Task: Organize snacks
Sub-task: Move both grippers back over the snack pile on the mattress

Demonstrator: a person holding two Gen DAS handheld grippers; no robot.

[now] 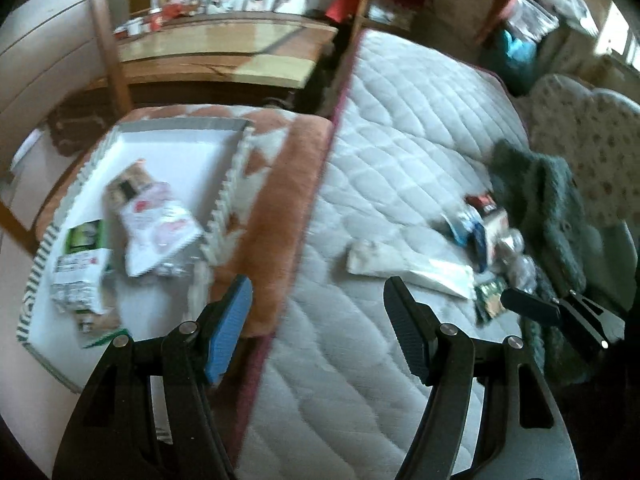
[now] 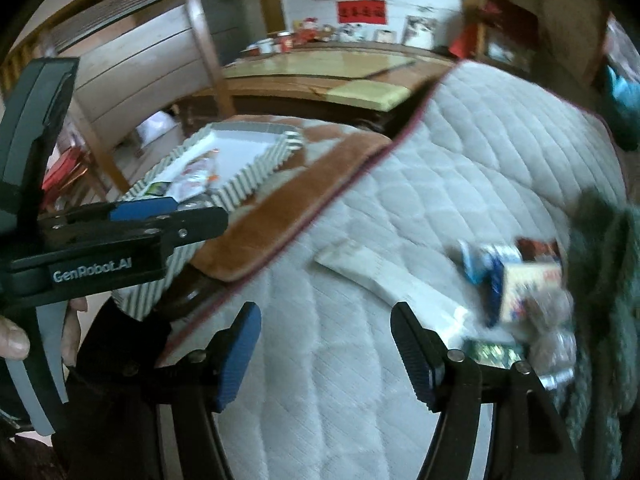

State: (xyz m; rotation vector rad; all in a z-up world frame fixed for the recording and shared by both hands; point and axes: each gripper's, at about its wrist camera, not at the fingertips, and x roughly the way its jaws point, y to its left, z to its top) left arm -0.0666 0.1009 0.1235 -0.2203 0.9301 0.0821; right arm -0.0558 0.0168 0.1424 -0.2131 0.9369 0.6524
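A white tray with a striped rim sits at the left on a brown blanket. It holds a white-and-pink packet, a green-and-white packet and a brown one. More snacks lie in a blurred pile on the white quilt at the right, beside a flat white packet and a small green packet. My left gripper hangs open and empty over the quilt's edge. My right gripper is open and empty above the quilt, left of the pile. The tray lies far left of it.
A dark green fuzzy garment lies right of the pile. The brown blanket overlaps the quilt. A wooden table with small items stands behind. A hand holds the left gripper's body.
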